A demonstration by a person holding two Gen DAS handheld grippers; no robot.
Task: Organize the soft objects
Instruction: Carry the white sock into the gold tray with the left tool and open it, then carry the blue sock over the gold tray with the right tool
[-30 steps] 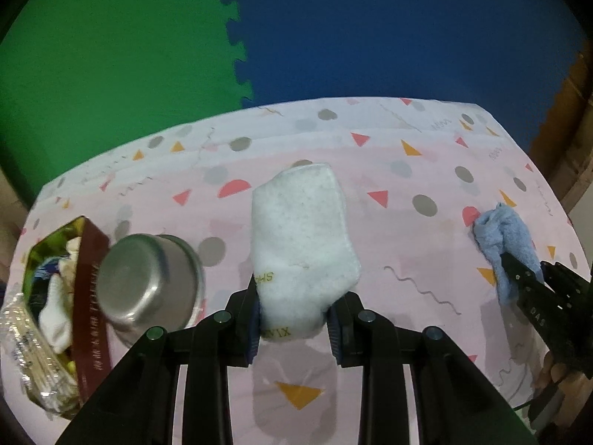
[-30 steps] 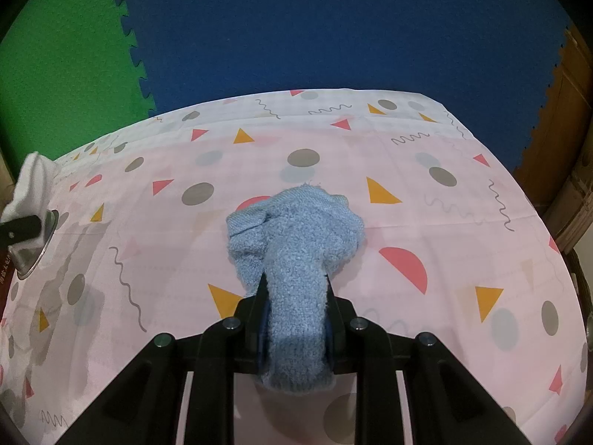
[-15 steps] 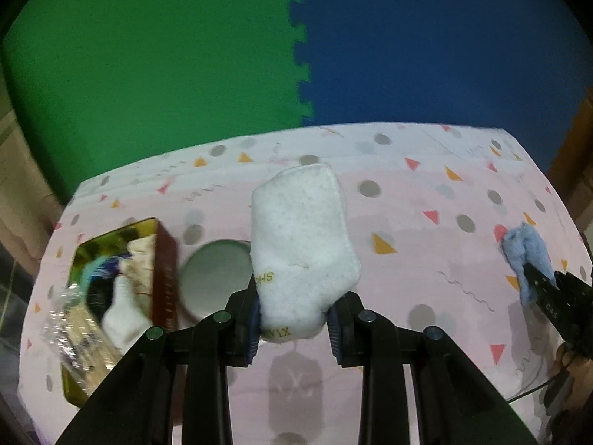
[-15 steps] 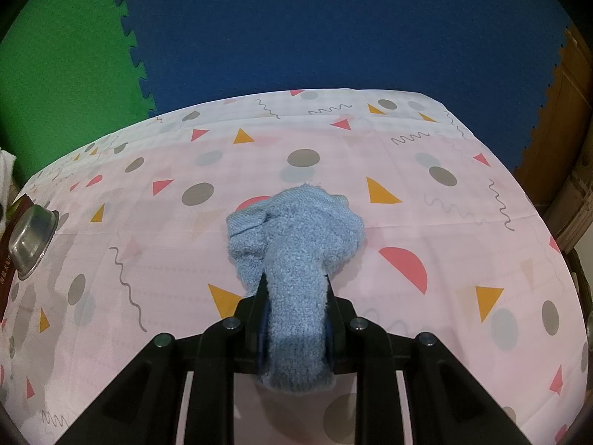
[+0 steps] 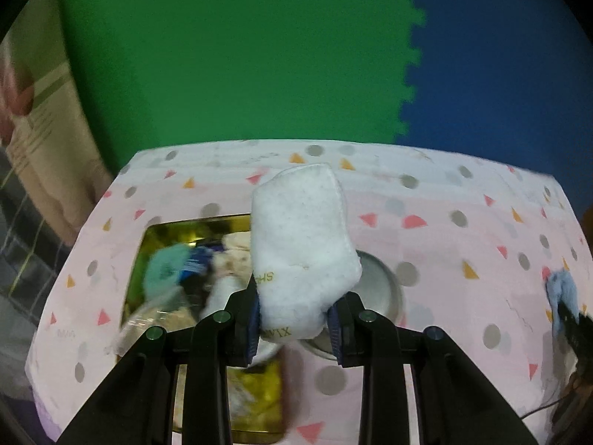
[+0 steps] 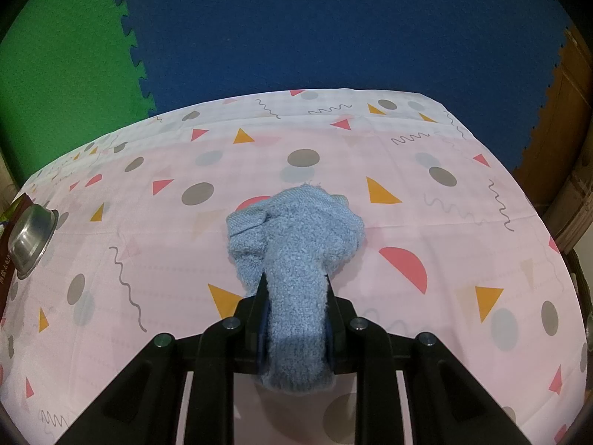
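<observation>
The left tongs point(image 5: 294, 324), clamped on the white fleecy sock point(image 5: 302, 248), have swung from open table to above the gold tin point(image 5: 148, 248) of soft things at lower left, ready to drop. The right tongs point(image 6: 294, 319) stay clamped on the blue fuzzy sock point(image 6: 296, 244), mid-frame.

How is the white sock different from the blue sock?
The white sock is smooth with gold letters; the blue sock is fuzzy and plain. The white sock hangs in the air above the tin; the blue sock's bunched end rests on the tablecloth. Each is pinched in a hand-held gripper.
</observation>
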